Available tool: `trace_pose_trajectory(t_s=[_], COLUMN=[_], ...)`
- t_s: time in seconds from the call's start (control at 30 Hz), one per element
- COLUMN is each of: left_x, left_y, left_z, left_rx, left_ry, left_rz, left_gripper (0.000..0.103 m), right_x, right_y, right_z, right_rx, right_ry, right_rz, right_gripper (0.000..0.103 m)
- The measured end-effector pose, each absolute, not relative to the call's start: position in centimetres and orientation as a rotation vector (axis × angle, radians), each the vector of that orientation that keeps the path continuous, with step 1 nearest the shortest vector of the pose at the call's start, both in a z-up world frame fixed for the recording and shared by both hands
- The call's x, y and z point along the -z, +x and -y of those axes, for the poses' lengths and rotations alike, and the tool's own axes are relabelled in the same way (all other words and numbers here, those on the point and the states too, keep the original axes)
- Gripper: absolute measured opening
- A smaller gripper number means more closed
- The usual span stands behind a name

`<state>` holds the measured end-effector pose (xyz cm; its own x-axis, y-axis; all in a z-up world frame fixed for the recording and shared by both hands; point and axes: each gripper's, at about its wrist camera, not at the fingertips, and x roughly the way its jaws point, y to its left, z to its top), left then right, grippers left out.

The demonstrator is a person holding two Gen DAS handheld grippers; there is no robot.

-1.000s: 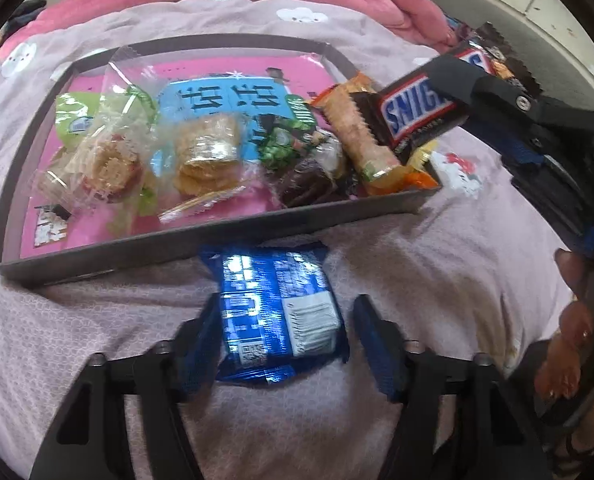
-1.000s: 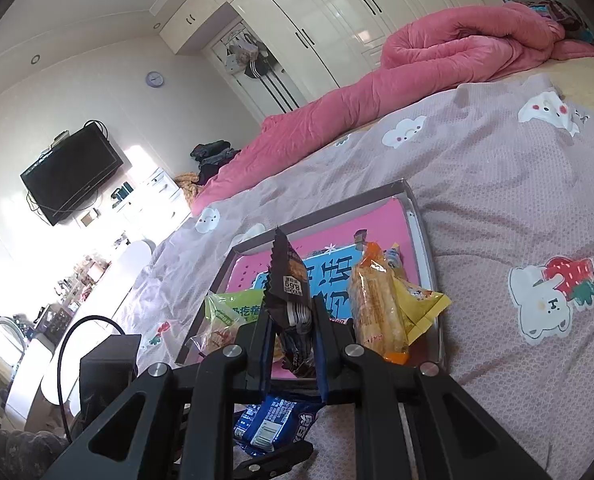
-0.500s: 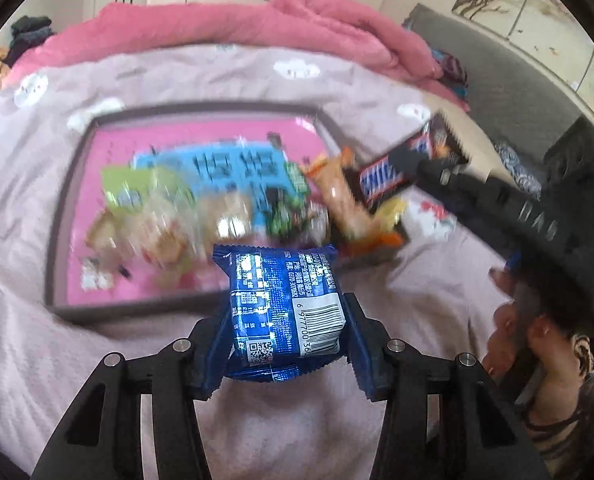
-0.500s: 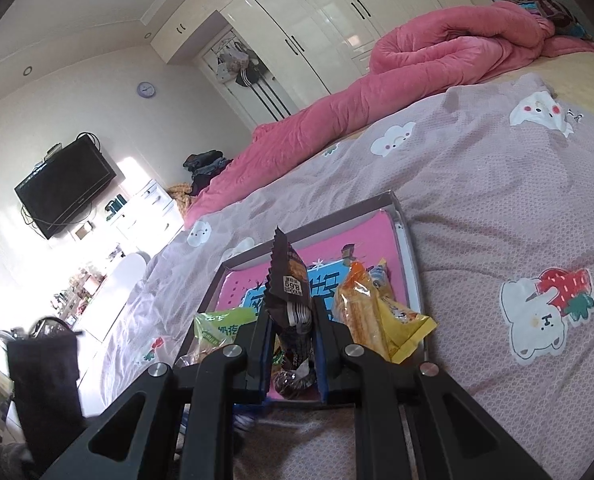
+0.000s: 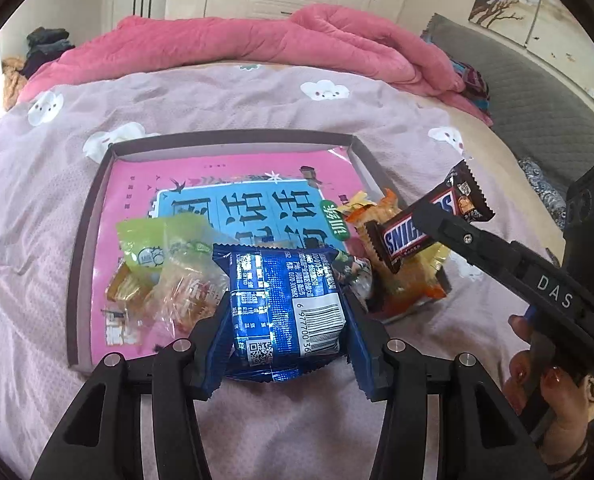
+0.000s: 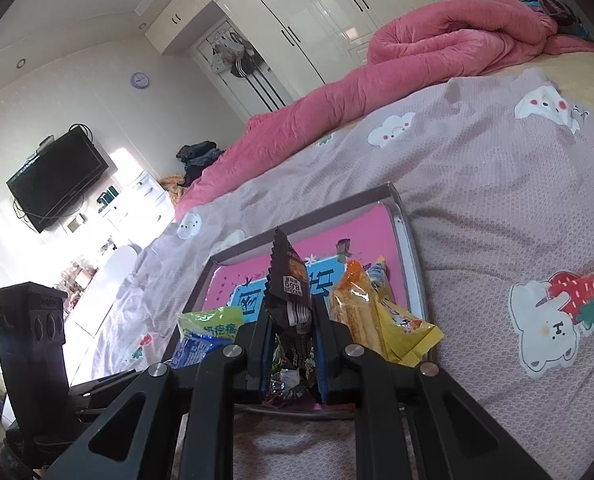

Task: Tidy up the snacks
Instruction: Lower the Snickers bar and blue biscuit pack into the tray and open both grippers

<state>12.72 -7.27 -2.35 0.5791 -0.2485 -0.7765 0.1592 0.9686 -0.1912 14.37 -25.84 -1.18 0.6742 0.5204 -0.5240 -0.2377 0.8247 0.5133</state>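
Observation:
My left gripper [image 5: 287, 316] is shut on a blue snack packet [image 5: 285, 304], held above the bed in front of the tray's near rim. The grey tray [image 5: 83, 240] has a pink and blue liner and holds several snacks: green and clear wrapped sweets [image 5: 169, 276] at the near left, an orange packet [image 5: 401, 280] at the near right. My right gripper [image 6: 291, 320] is shut on a Snickers bar [image 6: 289, 292]. In the left wrist view the Snickers bar [image 5: 417, 232] hangs over the tray's right edge, with the right gripper [image 5: 429, 224] around it.
A rolled pink duvet [image 5: 257, 44] lies across the far side of the bed. The mauve bedspread [image 5: 37, 208] surrounds the tray. A person's hand [image 5: 545, 384] holds the right gripper at the right edge. A grey headboard [image 5: 537, 92] stands at the right, a TV [image 6: 57, 180] on the wall.
The left gripper closed on the blue packet, which lay on the bedspread, and lifted it toward the tray. The right gripper kept its hold on the Snickers bar and stayed nearly still.

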Motion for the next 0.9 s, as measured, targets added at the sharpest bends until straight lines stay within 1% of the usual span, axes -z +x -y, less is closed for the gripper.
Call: trace_pose_trajectory(t_s=[0.47,0.57,0.7,0.9], left_x=[3.5,3.7,4.0,4.1], left_y=[14.2,14.4,14.6,14.8], left_z=[7.6,7.7,7.7,7.4], left_rx=[0.231,0.229,0.225,0.220], left_ry=[-0.109,-0.113,-0.119,-0.129], left_rz=[-0.940,-0.948,-0.957,-0.960], left_gripper=[0.053,0.053,0.053,0.053], right_x=[2.6,2.6,2.3,1.8], right_y=[15.1,15.0,14.8,14.4], right_z=[26.2,26.4,26.8,27.4], right_rx=[-0.374,-0.355,-0.333,-0.321], right_ry=[0.422,0.419,0.418,0.426], right_rz=[-0.763,-0.759,-0.746,-0.727], right_gripper=[0.019,0.023,0.032,0.037])
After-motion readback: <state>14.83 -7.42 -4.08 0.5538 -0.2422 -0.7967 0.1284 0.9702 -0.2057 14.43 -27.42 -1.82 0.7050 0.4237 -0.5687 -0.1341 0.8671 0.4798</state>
